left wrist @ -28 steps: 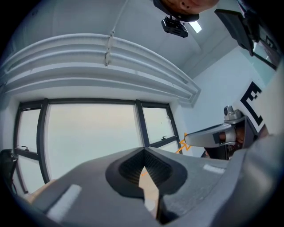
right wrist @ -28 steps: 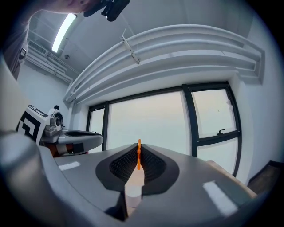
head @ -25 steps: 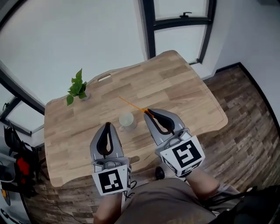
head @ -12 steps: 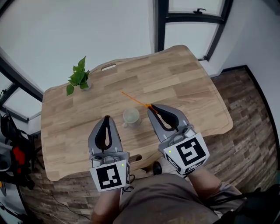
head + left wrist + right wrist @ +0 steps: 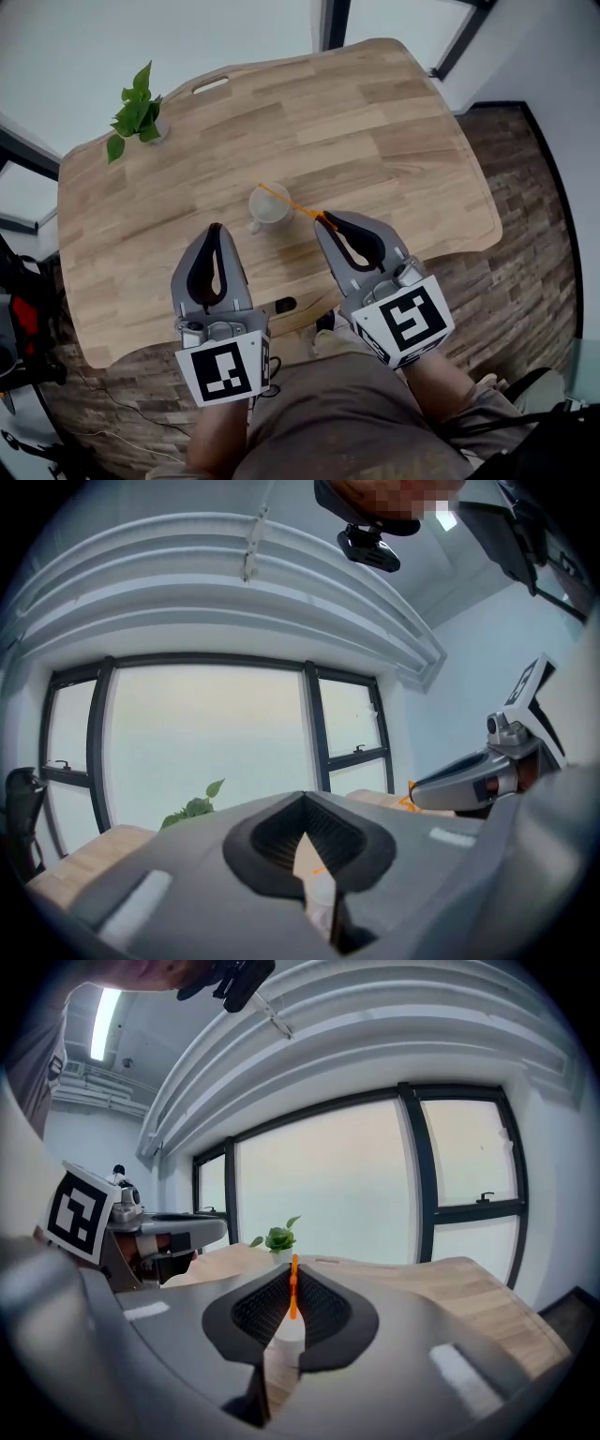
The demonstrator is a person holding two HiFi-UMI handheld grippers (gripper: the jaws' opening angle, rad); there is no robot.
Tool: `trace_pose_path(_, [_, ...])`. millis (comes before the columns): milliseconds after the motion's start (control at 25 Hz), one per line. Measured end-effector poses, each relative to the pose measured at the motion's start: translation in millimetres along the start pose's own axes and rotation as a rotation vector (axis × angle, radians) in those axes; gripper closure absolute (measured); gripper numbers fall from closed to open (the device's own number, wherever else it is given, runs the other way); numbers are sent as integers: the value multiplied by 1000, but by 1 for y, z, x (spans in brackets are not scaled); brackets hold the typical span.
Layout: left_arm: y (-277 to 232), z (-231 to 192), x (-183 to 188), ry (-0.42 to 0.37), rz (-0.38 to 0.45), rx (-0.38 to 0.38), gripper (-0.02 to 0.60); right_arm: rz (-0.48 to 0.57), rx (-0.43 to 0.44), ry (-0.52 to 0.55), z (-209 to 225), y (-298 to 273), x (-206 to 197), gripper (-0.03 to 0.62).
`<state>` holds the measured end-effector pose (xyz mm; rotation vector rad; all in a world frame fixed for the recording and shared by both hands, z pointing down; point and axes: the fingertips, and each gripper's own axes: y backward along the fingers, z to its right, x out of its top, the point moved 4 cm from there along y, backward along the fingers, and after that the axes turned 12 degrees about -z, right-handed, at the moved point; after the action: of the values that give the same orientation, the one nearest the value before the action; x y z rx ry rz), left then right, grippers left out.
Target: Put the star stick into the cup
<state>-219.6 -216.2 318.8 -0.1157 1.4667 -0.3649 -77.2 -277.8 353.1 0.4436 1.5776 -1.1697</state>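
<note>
The light wooden table (image 5: 394, 122) filled the scene. Above its near edge the left gripper (image 5: 214, 229) had its jaws closed on nothing. The right gripper (image 5: 323, 219), beside the small white cup (image 5: 269, 212), pinched a thin orange star stick (image 5: 287, 202) whose far end lay over the cup's rim.

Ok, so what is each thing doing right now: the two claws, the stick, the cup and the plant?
Right claw: shut on the star stick.
Left claw: shut, empty.
Star stick: gripped at one end, other end reaching across the cup's top.
Cup: upright on the table.
Plant: upright, at the table's far corner.
</note>
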Motion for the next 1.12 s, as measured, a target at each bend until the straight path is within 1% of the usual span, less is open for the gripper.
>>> trace_pose_path(160, [-6,0,-19,9,-50,-24,581,-49,9,-26,-5,-9,-19,549])
trace_pose_path(400, [-19,-8,-38,8,-90,-53,581,-30,9,-34,-12,-16,-21,549])
trace_pose_path(520, [-26,-7,-39,-2,-89,-68,581,-47,0,-49,-12,-12,-31,548])
trace_pose_path(720, [-25,3,-36,-10,-79,-83,581,-35,-11,-54,-10,2,-36,548])
trace_pose_path(920, [-19,16,-27,-20,-64,-93,581,14,-13,-52,-8,14,-28,549])
trace_pose_path(1120, [-16,23,-25,-24,-64,-102,581,-22,10,-27,-12,14,-33,548])
